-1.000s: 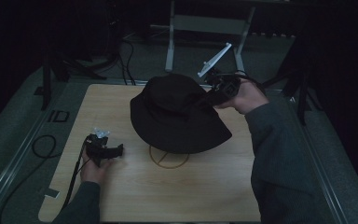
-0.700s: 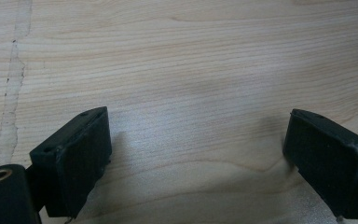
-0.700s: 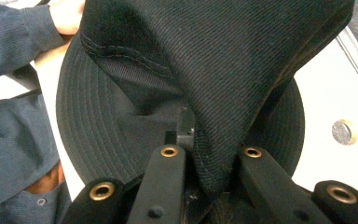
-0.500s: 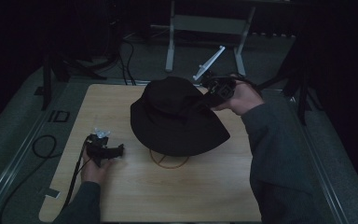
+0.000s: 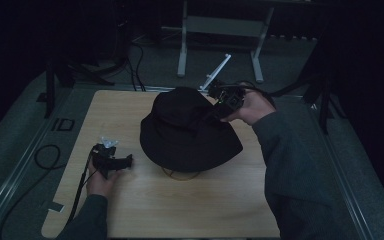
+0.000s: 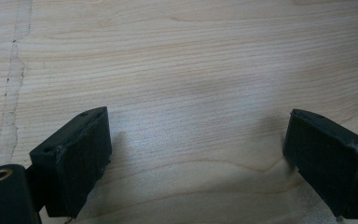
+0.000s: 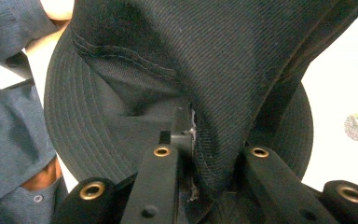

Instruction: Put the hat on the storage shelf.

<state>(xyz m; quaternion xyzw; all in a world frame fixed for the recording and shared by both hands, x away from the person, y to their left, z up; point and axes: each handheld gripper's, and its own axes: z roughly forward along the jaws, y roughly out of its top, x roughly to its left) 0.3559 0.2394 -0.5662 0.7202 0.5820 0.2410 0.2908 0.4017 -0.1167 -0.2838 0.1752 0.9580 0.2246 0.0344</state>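
Observation:
A black bucket hat (image 5: 185, 127) hangs just above the middle of the wooden table (image 5: 130, 210), lifted by its crown. My right gripper (image 5: 219, 111) is shut on a fold of the crown at the hat's far right side. In the right gripper view the black fabric (image 7: 205, 84) is pinched between the jaws of my right gripper (image 7: 205, 154), and the brim spreads below. My left gripper (image 5: 125, 161) rests on the table to the hat's left, open. In the left gripper view, my left gripper (image 6: 196, 154) has bare wood between its fingers (image 6: 74, 158).
A thin yellowish ring (image 5: 180, 174) lies on the table under the hat's near brim. Cables (image 5: 40, 160) trail over the left edge. A metal stand (image 5: 220, 30) is on the floor behind the table. A small round disc (image 7: 354, 127) lies on the table in the right gripper view.
My right gripper has lifted the hat by its crown and drawn it slightly away from the near side. The left gripper has stayed where it was.

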